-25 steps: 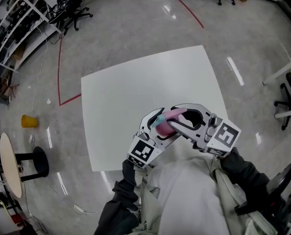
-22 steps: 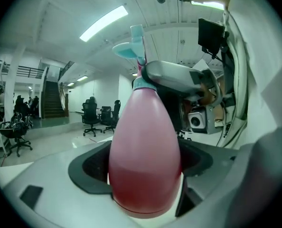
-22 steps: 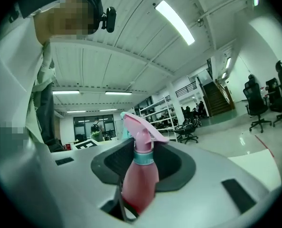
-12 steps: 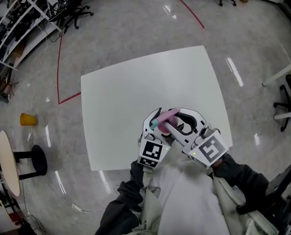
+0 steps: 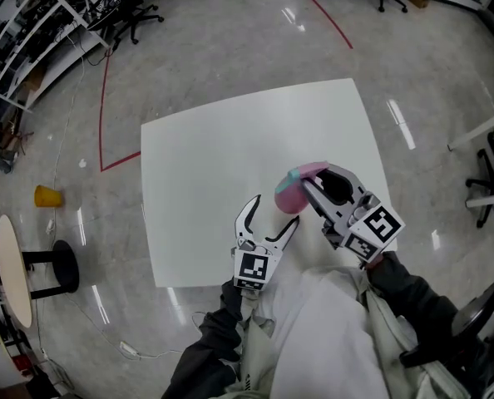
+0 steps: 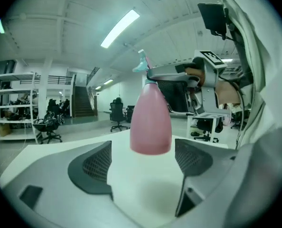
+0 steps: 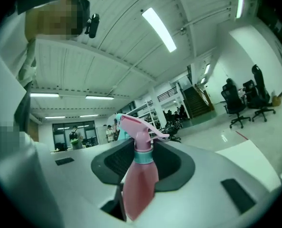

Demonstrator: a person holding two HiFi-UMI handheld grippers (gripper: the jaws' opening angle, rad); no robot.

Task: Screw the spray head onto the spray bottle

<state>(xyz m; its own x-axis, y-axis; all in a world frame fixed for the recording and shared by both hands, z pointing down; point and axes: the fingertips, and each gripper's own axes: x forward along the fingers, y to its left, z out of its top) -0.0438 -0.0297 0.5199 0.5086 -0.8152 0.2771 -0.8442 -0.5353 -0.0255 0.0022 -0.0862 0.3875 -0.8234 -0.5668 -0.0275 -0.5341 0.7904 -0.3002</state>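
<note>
Head view shows a white table (image 5: 205,156) with both grippers over its near edge. A second ago they met there around the bottle. Now the left gripper (image 5: 276,209) has dropped back toward that edge, its jaws apart with nothing between them. The right gripper (image 5: 313,179) alone holds the spray bottle (image 5: 288,198) a little further in over the table, jaws clamped at its neck. The bottle is pink and cone-shaped, with a teal collar (image 7: 143,156) and a pink spray head (image 7: 134,125) sitting on top.

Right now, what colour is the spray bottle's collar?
The collar is teal, on a pink bottle; the right gripper view shows it best.
</note>
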